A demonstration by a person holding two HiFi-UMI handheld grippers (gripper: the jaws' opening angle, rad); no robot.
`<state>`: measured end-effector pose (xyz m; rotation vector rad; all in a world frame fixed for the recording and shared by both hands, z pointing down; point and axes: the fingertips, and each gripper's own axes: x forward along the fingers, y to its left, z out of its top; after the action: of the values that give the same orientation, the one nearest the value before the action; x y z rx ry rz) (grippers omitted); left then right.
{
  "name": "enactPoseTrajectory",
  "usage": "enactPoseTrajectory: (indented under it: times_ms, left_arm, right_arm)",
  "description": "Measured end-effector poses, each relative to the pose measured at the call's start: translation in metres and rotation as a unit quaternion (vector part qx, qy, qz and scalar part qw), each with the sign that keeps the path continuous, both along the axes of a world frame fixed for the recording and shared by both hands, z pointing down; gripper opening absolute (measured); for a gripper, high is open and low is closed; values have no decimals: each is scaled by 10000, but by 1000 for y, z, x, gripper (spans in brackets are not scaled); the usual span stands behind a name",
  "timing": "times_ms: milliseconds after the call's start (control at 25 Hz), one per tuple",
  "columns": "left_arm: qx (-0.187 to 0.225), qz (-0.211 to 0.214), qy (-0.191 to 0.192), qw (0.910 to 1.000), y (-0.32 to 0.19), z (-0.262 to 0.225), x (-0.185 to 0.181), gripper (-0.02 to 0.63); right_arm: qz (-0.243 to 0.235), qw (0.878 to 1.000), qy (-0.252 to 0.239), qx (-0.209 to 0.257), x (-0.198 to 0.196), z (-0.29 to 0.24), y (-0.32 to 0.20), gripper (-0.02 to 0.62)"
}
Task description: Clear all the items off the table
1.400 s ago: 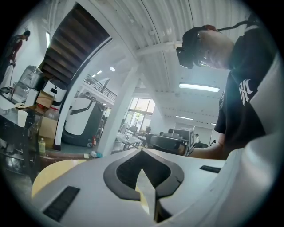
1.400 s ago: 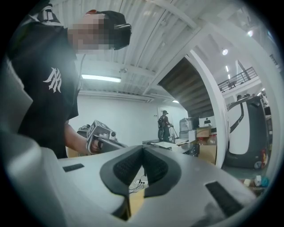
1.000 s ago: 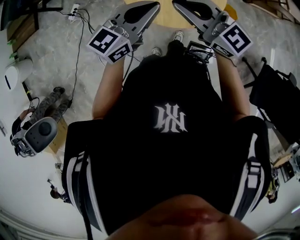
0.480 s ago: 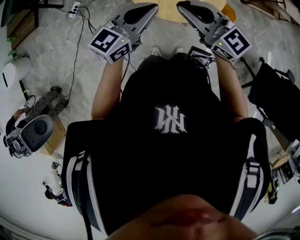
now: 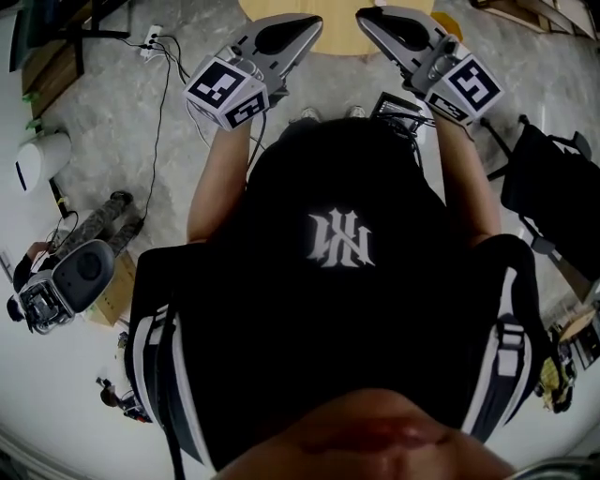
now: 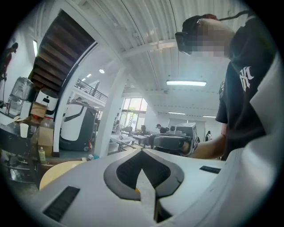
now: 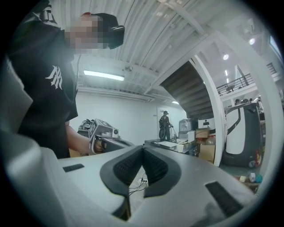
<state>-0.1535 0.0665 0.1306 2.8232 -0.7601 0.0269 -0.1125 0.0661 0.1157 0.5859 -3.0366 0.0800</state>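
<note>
Now holds left hand-held gripper and right hand-held gripper closed, empty, near far table; sees no items, so cannot judge weight or hold.

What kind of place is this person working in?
Probably a large workshop or lab hall: a high ribbed ceiling with a strip light, an open staircase, stacked cardboard boxes, and cables across the floor.

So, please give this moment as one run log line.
left gripper: shut, empty | right gripper: shut, empty | table: only edge in view
</note>
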Motion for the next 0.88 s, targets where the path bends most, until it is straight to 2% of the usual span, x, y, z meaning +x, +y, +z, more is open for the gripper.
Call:
enactPoseTrajectory:
  times_ms: [200,440,600,680,840,880]
  left_arm:
    - [-112,12,356,9993,-10,-3,4,12]
    - [-127,375,60,9992,-9,24,6,12]
    - [-196,601,143,9979,-13,40,10,12]
    - [-255,654,161,9974,-20,47,11,12]
    - [-310,666,-59,9973,-38,64,22,12]
    - [-280,670,-168,9972,-41,69,27,12]
  right_arm:
    - [219,9997,79,-25,16,0,-6,2]
    - [682,9966,443,102,25,4,-19,3]
    - [906,9933,715,4,35,19,-25,10]
    - [980,9919,812,-33,39,28,-31,53]
    - [1051,9905,869,-162,54,47,-54,60]
    - [1049,9905,868,-196,60,51,-60,108]
